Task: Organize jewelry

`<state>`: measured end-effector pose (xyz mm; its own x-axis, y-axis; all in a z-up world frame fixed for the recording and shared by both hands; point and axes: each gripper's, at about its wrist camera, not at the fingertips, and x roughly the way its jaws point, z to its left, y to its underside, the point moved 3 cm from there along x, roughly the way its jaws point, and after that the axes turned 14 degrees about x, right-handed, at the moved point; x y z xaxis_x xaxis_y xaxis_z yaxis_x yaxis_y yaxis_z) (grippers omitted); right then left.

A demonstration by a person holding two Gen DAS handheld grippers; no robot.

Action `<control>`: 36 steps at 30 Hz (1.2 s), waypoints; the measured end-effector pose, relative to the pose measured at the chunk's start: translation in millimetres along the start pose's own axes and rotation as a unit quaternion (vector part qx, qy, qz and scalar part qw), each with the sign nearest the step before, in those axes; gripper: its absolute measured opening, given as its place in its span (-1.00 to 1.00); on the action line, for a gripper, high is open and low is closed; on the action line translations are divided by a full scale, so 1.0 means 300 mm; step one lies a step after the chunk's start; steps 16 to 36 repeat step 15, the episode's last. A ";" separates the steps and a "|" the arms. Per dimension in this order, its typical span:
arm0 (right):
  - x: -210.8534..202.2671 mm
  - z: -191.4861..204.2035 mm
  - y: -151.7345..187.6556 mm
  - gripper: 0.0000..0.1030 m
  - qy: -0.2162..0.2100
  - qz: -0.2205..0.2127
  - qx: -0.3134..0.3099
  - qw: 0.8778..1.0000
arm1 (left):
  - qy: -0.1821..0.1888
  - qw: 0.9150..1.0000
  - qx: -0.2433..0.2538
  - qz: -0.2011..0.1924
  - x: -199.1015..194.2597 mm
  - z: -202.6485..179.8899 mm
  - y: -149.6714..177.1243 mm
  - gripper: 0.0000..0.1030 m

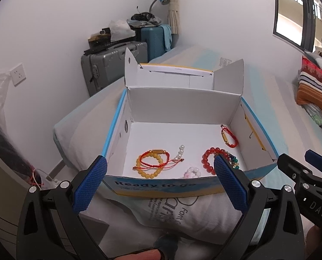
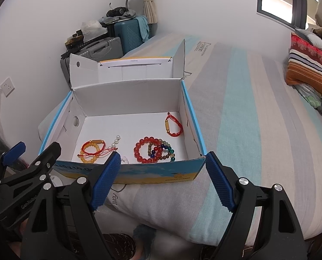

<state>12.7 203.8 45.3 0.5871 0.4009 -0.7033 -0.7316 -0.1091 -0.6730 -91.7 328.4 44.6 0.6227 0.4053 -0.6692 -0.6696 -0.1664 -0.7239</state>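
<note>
Both hand-held grippers hang side by side just short of the box, tilted down toward it. Left hand-held gripper (image 1: 160, 174) has its blue pads spread wide with nothing between them; right hand-held gripper (image 2: 163, 169) is spread the same way, also empty.

Ahead of them an open box (image 2: 189, 117) sits on a pillow (image 2: 171, 199) on the bed (image 2: 258, 108), lid folded back against the far side. All the jewelry lies on the box floor, beyond the near wall, so either tool must go up over that wall and down.

I'd judge the right one better placed for the red bead bracelet (image 2: 147, 150), which lies flat straight ahead of it, overlapped by a multicolour bead strand (image 2: 164, 150) that touches and crosses it. A red cord bracelet (image 2: 174, 125) lies apart in the far right corner, its gold tube running roughly front to back. The left tool sits nearer the yellow bead bracelet (image 1: 149, 164), which has another red cord (image 1: 158, 159) tangled across it, and a short pearl string (image 1: 180, 151) just beside.

Hard to read: a pale pink piece (image 1: 192, 171) against the near wall is half hidden by that wall, and from the right it is almost wholly behind a pad. The left tool's right pad also covers part of the red beads.
</note>
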 end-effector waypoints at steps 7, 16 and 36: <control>0.012 -0.006 0.004 0.50 0.002 0.001 -0.003 1.000 | 0.013 1.000 0.007 -0.006 -0.005 -0.011 -0.006 0.89; 0.019 -0.015 0.004 0.50 0.002 0.001 -0.003 1.000 | 0.005 1.000 0.005 0.006 0.002 -0.005 -0.007 0.89; 0.019 -0.015 0.004 0.50 0.002 0.001 -0.003 1.000 | 0.005 1.000 0.005 0.006 0.002 -0.005 -0.007 0.89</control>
